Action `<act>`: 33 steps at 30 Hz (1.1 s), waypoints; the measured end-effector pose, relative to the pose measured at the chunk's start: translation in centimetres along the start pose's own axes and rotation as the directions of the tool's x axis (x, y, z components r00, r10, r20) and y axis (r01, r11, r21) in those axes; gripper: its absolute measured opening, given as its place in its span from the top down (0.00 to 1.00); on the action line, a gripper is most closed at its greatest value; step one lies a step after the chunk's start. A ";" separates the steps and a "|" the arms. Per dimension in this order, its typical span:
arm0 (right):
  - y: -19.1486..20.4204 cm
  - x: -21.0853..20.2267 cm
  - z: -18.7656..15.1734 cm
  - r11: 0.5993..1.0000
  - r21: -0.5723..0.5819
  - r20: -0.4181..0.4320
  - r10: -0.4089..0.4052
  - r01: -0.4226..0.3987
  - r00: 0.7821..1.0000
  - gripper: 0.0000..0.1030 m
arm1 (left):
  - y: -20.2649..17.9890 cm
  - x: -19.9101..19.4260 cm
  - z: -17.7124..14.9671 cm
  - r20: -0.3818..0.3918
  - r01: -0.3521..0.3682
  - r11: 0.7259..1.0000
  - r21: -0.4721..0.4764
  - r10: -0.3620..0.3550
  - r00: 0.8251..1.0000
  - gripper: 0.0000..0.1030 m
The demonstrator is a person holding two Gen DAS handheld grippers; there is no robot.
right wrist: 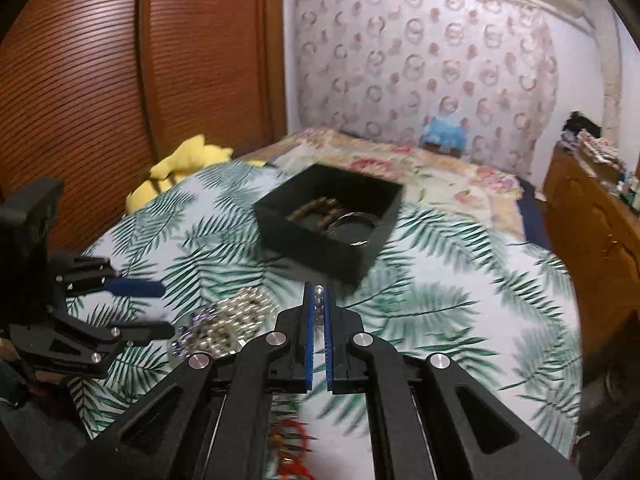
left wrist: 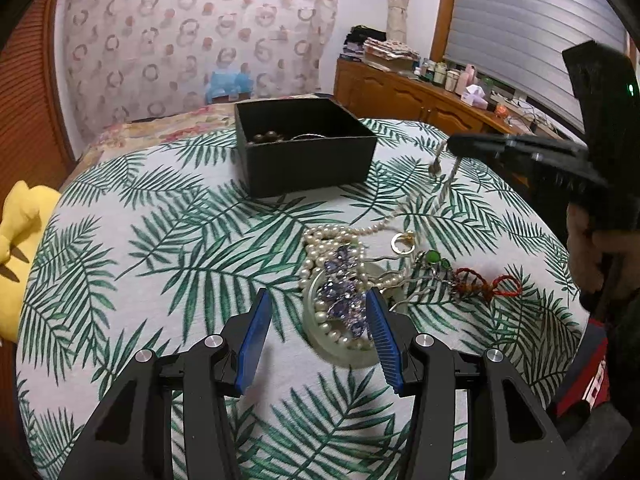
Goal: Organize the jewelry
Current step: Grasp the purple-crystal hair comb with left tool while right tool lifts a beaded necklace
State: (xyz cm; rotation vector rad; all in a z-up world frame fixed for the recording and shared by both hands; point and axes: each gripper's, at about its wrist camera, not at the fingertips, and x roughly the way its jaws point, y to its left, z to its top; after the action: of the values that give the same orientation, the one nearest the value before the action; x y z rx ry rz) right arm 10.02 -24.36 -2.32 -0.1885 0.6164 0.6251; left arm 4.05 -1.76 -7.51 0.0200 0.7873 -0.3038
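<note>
A black open box (left wrist: 304,148) stands at the far middle of the leaf-print cloth (left wrist: 160,248); it holds a brown bead bracelet (right wrist: 316,210) and a metal bangle (right wrist: 354,224). My left gripper (left wrist: 318,312) is open, low over a pale jade bangle (left wrist: 320,344) tangled with a pearl necklace (left wrist: 328,240) and a purple crystal piece (left wrist: 344,292). My right gripper (right wrist: 318,294) is shut on the pearl necklace (right wrist: 319,300), lifted above the cloth; the strand hangs from it in the left wrist view (left wrist: 444,188).
A gold ring (left wrist: 402,243), a green-stone pendant (left wrist: 434,258) and a red cord ornament (left wrist: 492,286) lie right of the pile. A yellow plush (left wrist: 16,240) sits at the left edge. A wooden dresser (left wrist: 400,92) stands behind.
</note>
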 end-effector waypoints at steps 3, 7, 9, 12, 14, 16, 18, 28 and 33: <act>-1.5 -1.1 0.2 0.999 0.012 0.021 -0.042 0.041 0.999 0.95 | -0.3 0.5 0.4 -0.004 0.012 1.000 0.006 -0.012 1.000 0.55; -3.0 -2.2 0.1 0.997 0.031 0.036 -0.075 0.074 0.997 0.95 | -0.4 1.3 0.9 -0.012 0.024 1.000 0.003 -0.024 1.000 0.60; -3.6 -2.5 0.0 0.996 0.038 0.036 -0.085 0.084 0.996 0.95 | -0.6 1.7 1.1 -0.012 0.027 1.000 0.012 -0.027 1.000 0.65; -4.0 -2.4 -0.2 0.995 0.045 0.030 -0.088 0.087 0.996 0.95 | -1.0 2.2 1.4 -0.014 0.024 0.999 0.033 -0.024 1.000 0.67; -4.1 -2.2 -0.4 0.995 0.047 0.025 -0.085 0.083 0.996 0.95 | -1.0 2.8 1.5 -0.021 0.012 0.999 0.039 -0.011 1.000 0.67; -3.9 -2.0 -0.7 0.996 0.045 0.020 -0.079 0.078 0.997 0.95 | -0.9 3.2 1.7 -0.028 0.004 0.999 0.042 -0.003 1.000 0.67; -3.7 -1.7 -0.9 0.996 0.041 0.014 -0.074 0.073 0.997 0.95 | -0.8 3.5 1.9 -0.028 0.006 0.999 0.045 -0.004 1.000 0.67; -3.4 -1.3 -0.9 0.997 0.038 0.010 -0.069 0.068 0.998 0.95 | -1.0 3.1 1.9 -0.007 0.028 0.998 0.056 -0.028 1.000 0.82; -3.0 -1.7 -0.1 0.997 0.025 0.029 -0.068 0.067 0.997 0.95 | -0.9 1.5 2.6 0.048 0.016 0.999 0.043 -0.018 0.999 0.82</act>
State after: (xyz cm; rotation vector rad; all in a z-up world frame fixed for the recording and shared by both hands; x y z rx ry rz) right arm 10.68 -27.65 -1.43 -0.1763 0.5860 0.5542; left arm 6.56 -3.32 -6.64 0.0461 0.7332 -0.3363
